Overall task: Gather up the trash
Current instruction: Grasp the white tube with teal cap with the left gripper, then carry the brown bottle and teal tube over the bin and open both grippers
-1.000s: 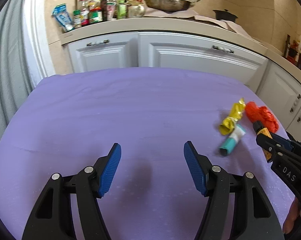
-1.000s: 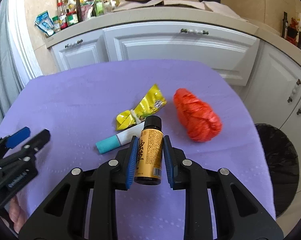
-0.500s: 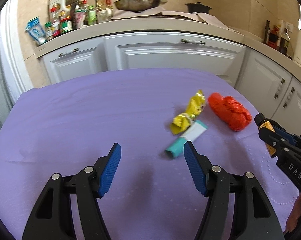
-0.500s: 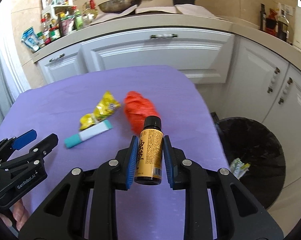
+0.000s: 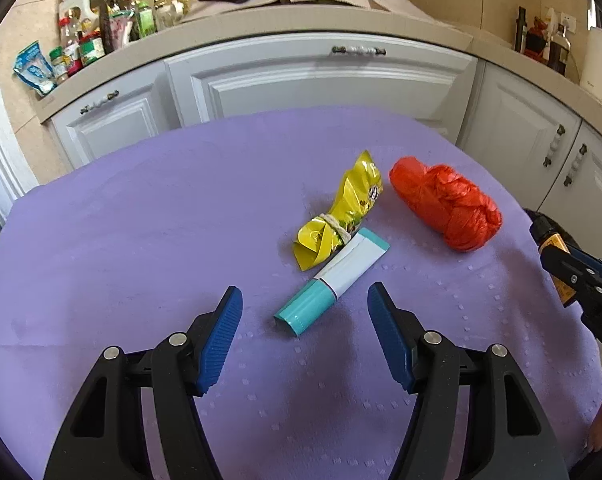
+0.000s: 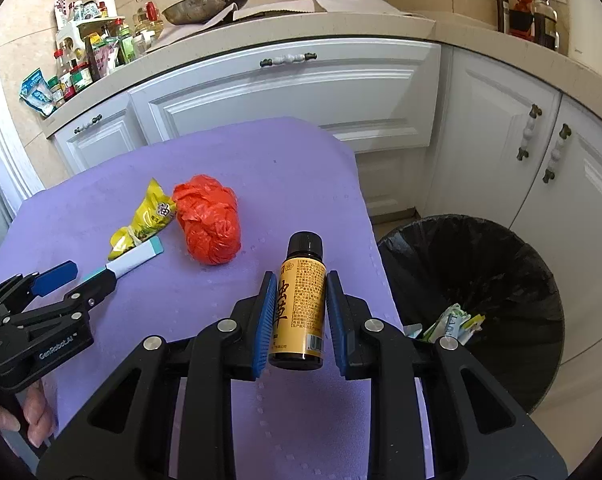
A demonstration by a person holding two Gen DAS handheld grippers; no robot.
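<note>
The right claw (image 6: 297, 304) gripped a small amber glass bottle with a black cap and orange label (image 6: 301, 300), its blue pads pressed against either side of the label, the bottle held above the right edge of the purple-clothed worktop (image 6: 285, 184). Just right of that edge, on the floor, stood a round bin lined with a black plastic bag (image 6: 497, 264), with a few scraps of paper and packaging (image 6: 453, 320) lying at its bottom.

The left claw (image 5: 305, 316) was spread wide over the near part of the worktop (image 5: 141, 220), its blue pads on either side of the capped end of a white squeeze tube with a teal cap (image 5: 333, 280) and not touching it. The tube lay flat, its cap towards the claw and its crimped end angled far and right. Touching the tube's far side lay a crumpled yellow foil wrapper tied with pale string (image 5: 341, 216). Just right of the wrapper sat a bunched red plastic bag (image 5: 445, 204).

At the right edge of the left wrist view, the held bottle's cap and orange label (image 5: 551, 246) showed. White cabinets (image 6: 285, 88) ran along the far wall, under a kitchen counter (image 6: 325, 22) crowded with jars, bottles and a frying pan (image 6: 205, 2).
</note>
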